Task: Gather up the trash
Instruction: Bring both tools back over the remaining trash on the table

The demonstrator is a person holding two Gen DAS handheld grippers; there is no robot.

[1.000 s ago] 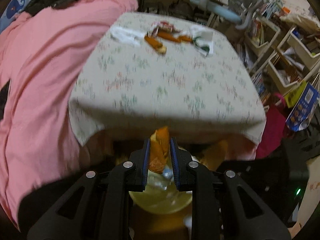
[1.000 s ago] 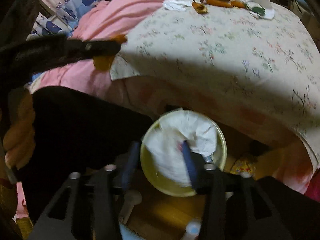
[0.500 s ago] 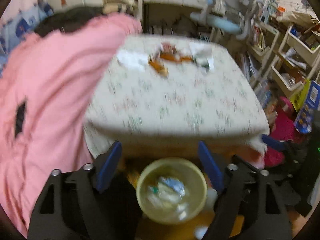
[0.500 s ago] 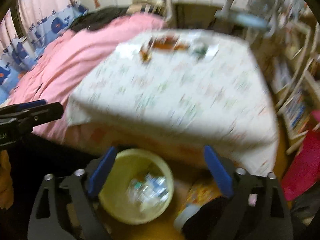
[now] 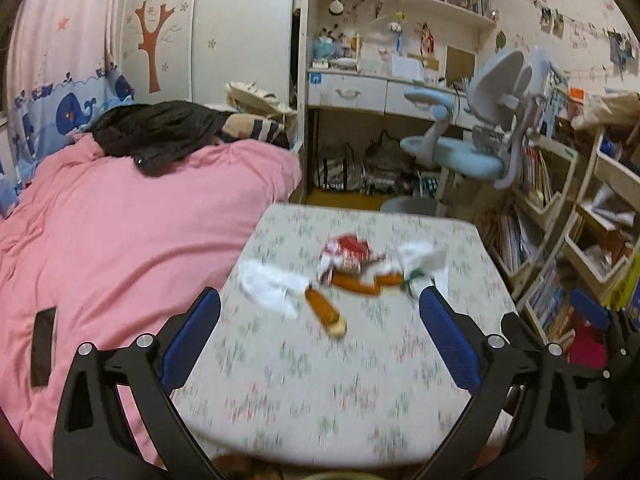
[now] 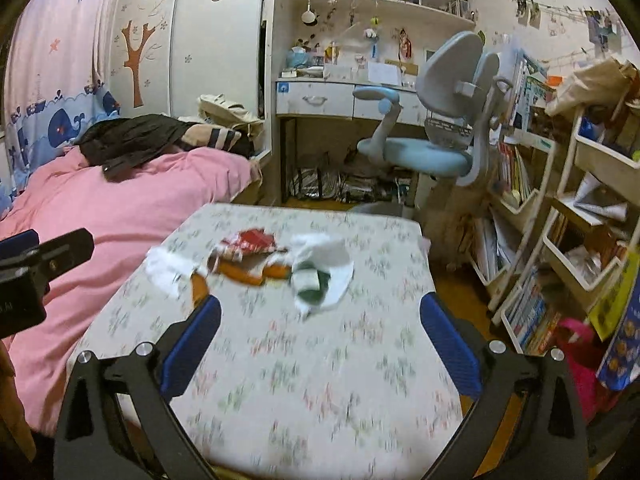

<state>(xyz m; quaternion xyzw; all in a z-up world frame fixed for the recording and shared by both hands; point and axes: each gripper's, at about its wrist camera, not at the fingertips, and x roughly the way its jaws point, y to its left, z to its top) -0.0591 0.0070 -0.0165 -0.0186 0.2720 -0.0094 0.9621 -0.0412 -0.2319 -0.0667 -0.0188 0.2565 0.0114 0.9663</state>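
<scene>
While both the left gripper [image 5: 320,320] and right gripper [image 6: 320,318] hold their jaws wide and empty, the desk's [image 5: 320,392] blurred litter, seemingly tissue [image 5: 268,284] and orange peel [image 5: 326,312], looks light and crushable; pinch mid-piece.

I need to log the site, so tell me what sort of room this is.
Most likely a child's bedroom: a bed under a pink quilt, a white study desk with drawers and a pale blue desk chair, plus whale-print curtains.
</scene>
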